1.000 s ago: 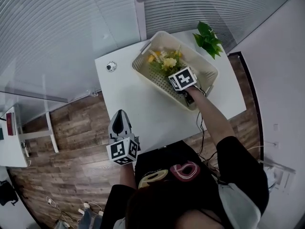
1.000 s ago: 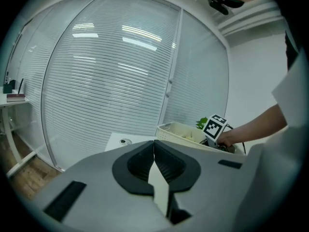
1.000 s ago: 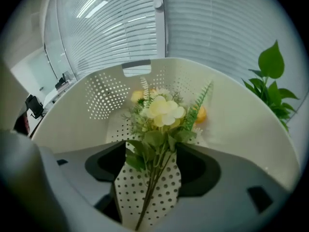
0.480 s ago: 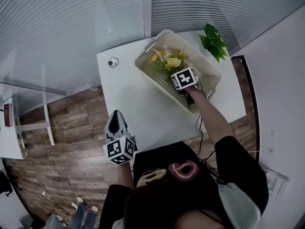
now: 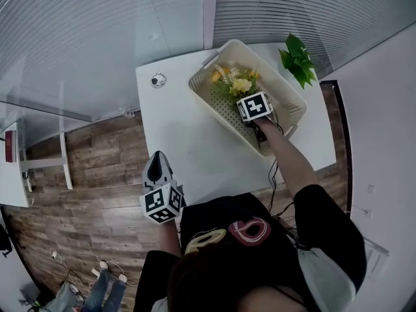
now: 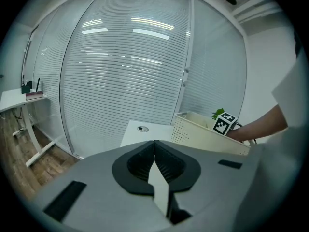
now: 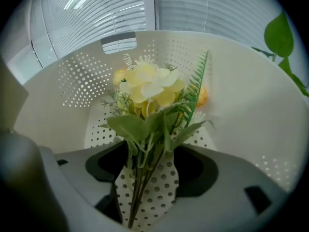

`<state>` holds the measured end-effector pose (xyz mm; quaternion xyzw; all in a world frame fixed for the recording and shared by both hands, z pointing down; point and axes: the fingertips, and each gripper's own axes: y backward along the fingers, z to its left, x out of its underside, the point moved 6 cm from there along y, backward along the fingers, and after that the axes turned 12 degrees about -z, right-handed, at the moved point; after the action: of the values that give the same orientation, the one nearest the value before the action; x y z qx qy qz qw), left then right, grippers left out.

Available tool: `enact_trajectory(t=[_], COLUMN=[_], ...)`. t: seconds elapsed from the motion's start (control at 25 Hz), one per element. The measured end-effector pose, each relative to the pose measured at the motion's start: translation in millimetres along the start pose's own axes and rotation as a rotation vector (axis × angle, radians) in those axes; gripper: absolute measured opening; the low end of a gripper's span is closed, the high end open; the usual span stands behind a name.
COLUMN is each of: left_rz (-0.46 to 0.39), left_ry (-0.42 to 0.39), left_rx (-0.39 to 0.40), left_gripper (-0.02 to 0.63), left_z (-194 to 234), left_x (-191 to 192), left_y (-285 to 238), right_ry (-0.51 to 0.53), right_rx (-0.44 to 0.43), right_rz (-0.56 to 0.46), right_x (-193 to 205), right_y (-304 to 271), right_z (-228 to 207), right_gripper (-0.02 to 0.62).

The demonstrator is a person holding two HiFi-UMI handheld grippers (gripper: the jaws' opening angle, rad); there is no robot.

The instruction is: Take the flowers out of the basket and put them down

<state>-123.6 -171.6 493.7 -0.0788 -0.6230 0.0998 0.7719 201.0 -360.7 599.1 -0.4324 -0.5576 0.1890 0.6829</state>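
Observation:
A bunch of yellow flowers (image 5: 236, 83) with green leaves lies in the cream perforated basket (image 5: 227, 107) at the far right of the white table (image 5: 182, 135). My right gripper (image 5: 247, 96) reaches into the basket from the near side. In the right gripper view the stems of the flowers (image 7: 147, 86) run between the jaws of the right gripper (image 7: 147, 151), which stand apart with the basket (image 7: 72, 95) floor showing between them. My left gripper (image 5: 159, 158) hangs shut and empty off the table's near edge, over the wooden floor; its pads (image 6: 154, 146) meet.
A green leafy plant (image 5: 299, 57) stands just beyond the basket at the table's far right corner. A small round object (image 5: 156, 80) lies at the far left corner. Glass walls with blinds run behind the table. Another desk (image 5: 16, 174) stands at the left.
The head camera has shifted, so the table sits slightly higher and to the right. Both grippers keep their places relative to the basket and table.

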Motion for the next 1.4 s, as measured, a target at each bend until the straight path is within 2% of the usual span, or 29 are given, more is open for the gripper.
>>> enact_trajectory(t=[0.12, 0.28, 0.4, 0.48, 0.68, 0.8, 1.08, 1.4], left_rz=[-0.009, -0.078, -0.105, -0.110, -0.113, -0.114, -0.125, -0.117], left_ry=[0.035, 0.096, 0.044, 0.016, 0.004, 0.015, 0.010, 0.003], left_rx=[0.007, 0.045, 0.090, 0.112, 0.155, 0.165, 0.165, 0.179], left_gripper=[0.017, 0.018, 0.017, 0.018, 0.018, 0.018, 0.018, 0.017], left_z=[-3, -13, -22, -26, -35, -36, -28, -22], left_x=[0, -19, -29, -33, -34, -33, -37, -35], left_y=[-1, -14, -22, -27, -28, -26, -13, -4], right_ry=[-0.023, -0.052, -0.055, -0.072, -0.073, -0.065, -0.074, -0.063], right_rx=[-0.040, -0.012, -0.007, -0.006, -0.003, 0.012, 0.006, 0.050], right_rz=[-0.020, -0.006, -0.013, -0.013, -0.009, -0.040, -0.100, -0.190], right_x=[-2, 2, 3, 3, 4, -1, -1, -13], right_y=[-1, 3, 3, 3, 4, 7, 21, 40], right_z=[6, 3, 5, 6, 5, 3, 10, 5], right_gripper=[0.301, 0.251, 0.225, 0.152, 0.116, 0.077, 0.061, 0.060])
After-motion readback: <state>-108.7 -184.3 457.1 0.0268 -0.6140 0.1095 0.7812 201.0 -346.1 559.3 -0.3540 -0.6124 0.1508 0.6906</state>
